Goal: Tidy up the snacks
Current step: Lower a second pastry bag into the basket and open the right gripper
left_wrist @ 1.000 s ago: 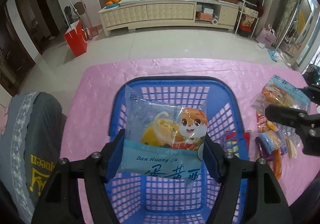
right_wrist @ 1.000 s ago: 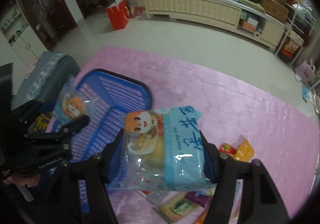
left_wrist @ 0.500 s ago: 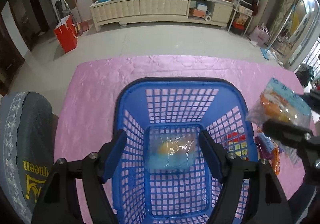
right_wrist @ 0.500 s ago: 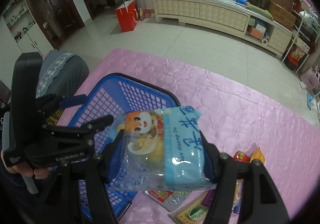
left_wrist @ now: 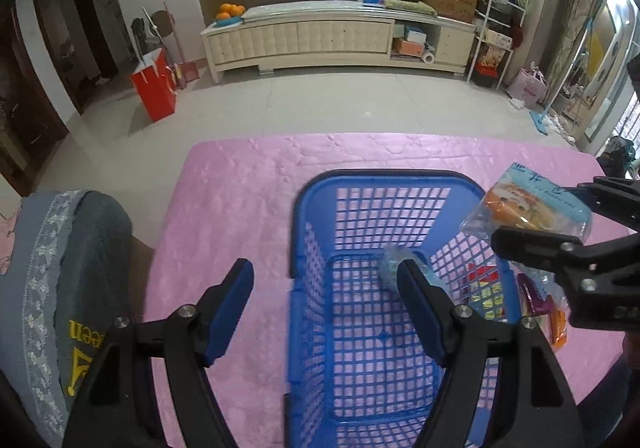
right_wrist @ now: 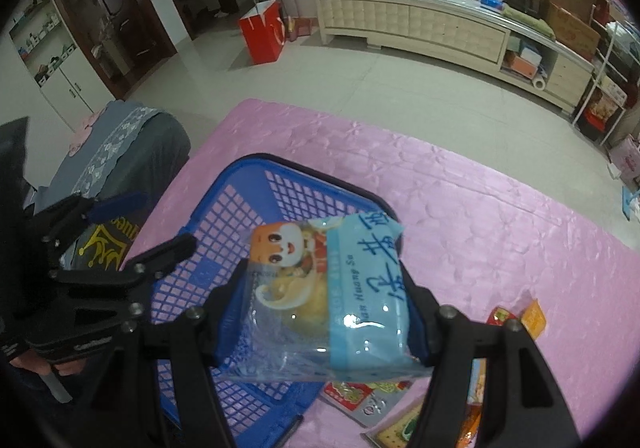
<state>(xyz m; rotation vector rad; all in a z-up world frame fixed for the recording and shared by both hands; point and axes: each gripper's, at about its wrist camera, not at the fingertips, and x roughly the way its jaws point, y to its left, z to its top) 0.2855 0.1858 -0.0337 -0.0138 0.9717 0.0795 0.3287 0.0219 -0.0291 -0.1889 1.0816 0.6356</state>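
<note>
Left wrist view: the left gripper (left_wrist: 326, 302) stands wide and empty, straddling the near left wall of a blue plastic lattice basket (left_wrist: 392, 184) on a pink embossed tablecloth (left_wrist: 240, 200), with a clear-and-blue snack packet (left_wrist: 394, 266) lying inside the basket, partly hidden by one finger. Right wrist view: the right gripper (right_wrist: 326, 314) clamps a second clear packet with a blue band and cartoon animal (right_wrist: 328, 296), above the basket's right rim (right_wrist: 320, 184); loose snack sachets (right_wrist: 516, 318) lie on the cloth beside the basket.

Home living room. Long cream TV cabinet (left_wrist: 336, 38) stood against the wall, oranges (left_wrist: 231, 11) on it. Tiled floor (left_wrist: 320, 104), cluttered shelf rack (left_wrist: 494, 44).
</note>
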